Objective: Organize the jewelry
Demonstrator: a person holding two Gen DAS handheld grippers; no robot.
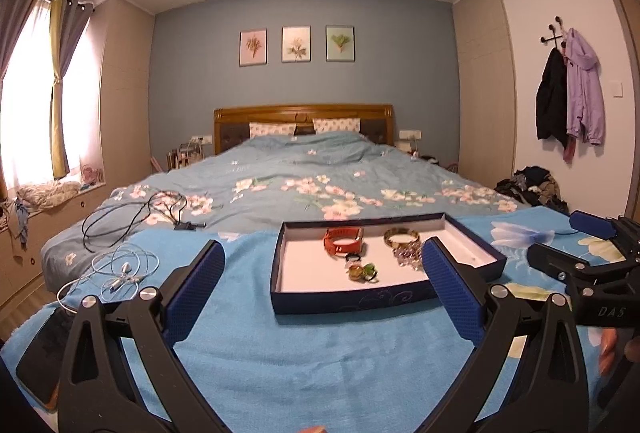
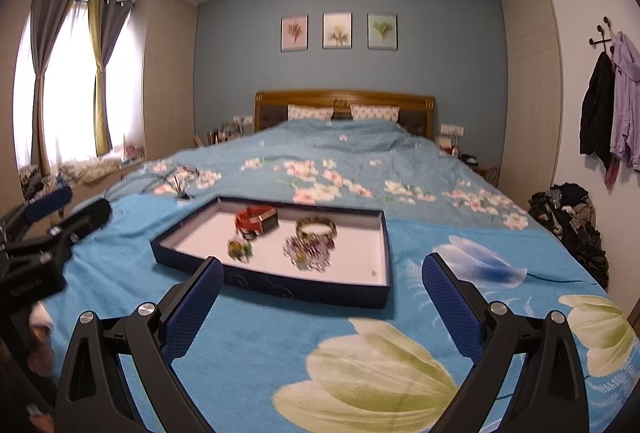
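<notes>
A dark blue shallow box [image 1: 352,301] with a white inside lies on a blue towel on the bed; it also shows in the right wrist view [image 2: 280,285]. In it lie an orange watch [image 1: 343,240] [image 2: 256,219], a gold bangle [image 1: 401,237] [image 2: 317,228], a purple bead bracelet [image 1: 408,256] [image 2: 308,251] and green rings [image 1: 362,271] [image 2: 239,249]. My left gripper [image 1: 322,253] is open and empty just before the box. My right gripper [image 2: 322,269] is open and empty, near the box's front right corner.
A phone [image 1: 48,345] lies at the towel's left edge. White earphones [image 1: 120,269] and a black cable [image 1: 136,213] lie on the bed to the left. Clothes are piled on the floor [image 2: 568,217] at the right. The headboard [image 1: 303,113] is far behind.
</notes>
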